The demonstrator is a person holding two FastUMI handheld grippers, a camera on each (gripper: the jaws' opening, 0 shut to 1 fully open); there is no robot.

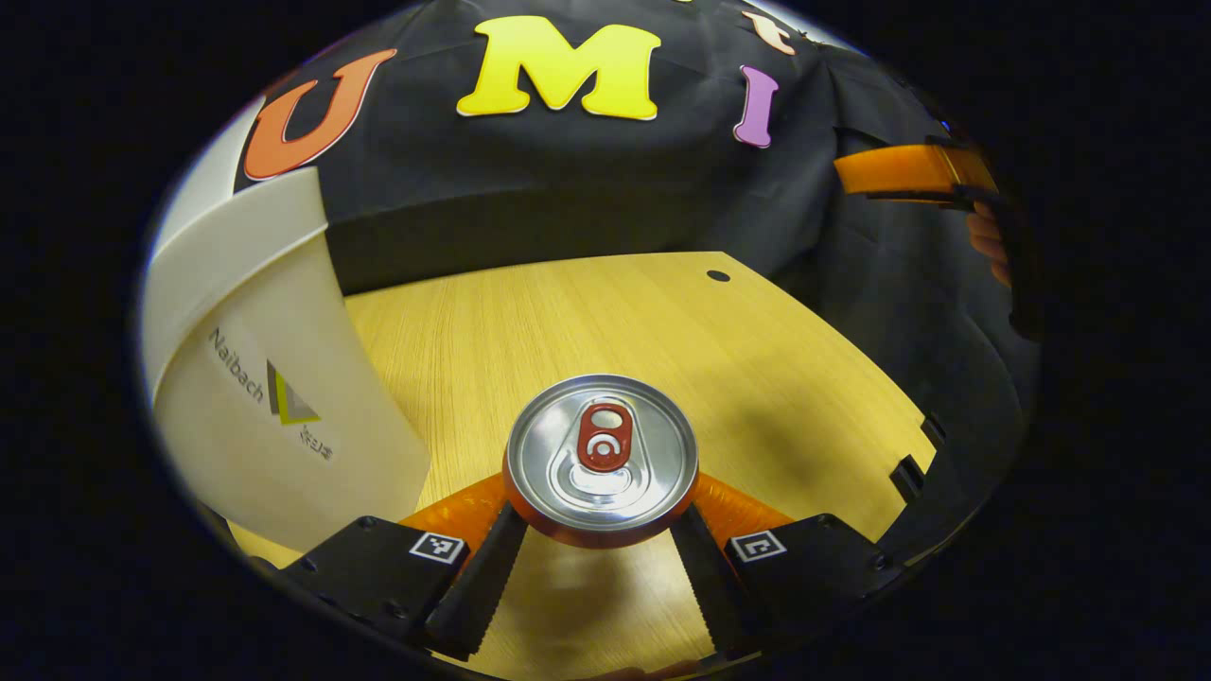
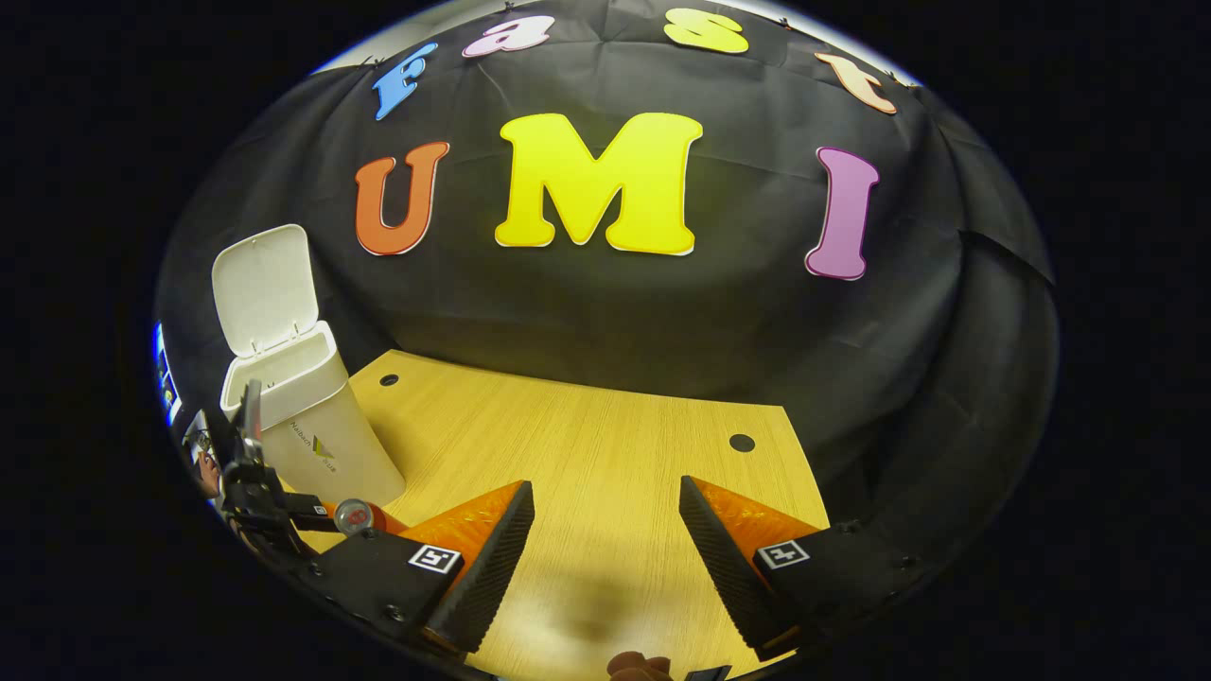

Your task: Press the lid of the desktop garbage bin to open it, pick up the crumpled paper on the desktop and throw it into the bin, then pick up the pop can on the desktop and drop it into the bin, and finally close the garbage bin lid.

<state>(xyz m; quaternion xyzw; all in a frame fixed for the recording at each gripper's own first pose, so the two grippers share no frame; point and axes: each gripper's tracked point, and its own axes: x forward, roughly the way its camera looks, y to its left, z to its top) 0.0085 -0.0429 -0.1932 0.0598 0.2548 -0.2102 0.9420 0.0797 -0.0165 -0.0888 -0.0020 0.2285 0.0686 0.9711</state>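
Observation:
A pop can (image 1: 601,454) stands upright on the wooden desktop (image 1: 615,322), its silver top and red tab facing the left gripper view. My left gripper (image 1: 601,530) is open, one finger on each side of the can, close against its wall. To the left of the can is the white garbage bin (image 1: 284,388). In the right gripper view the bin (image 2: 326,430) has its lid (image 2: 260,284) raised, with the can (image 2: 355,515) and my left gripper (image 2: 274,506) just beside it. My right gripper (image 2: 605,492) is open with nothing in it, held above the desk.
The desk (image 2: 587,445) has two small dark holes (image 2: 742,442) near its back edge. Its right edge (image 1: 913,445) drops off beside the black cloth wall. The right gripper (image 1: 913,170) and the hand (image 1: 989,241) holding it hang high at the far right of the left gripper view.

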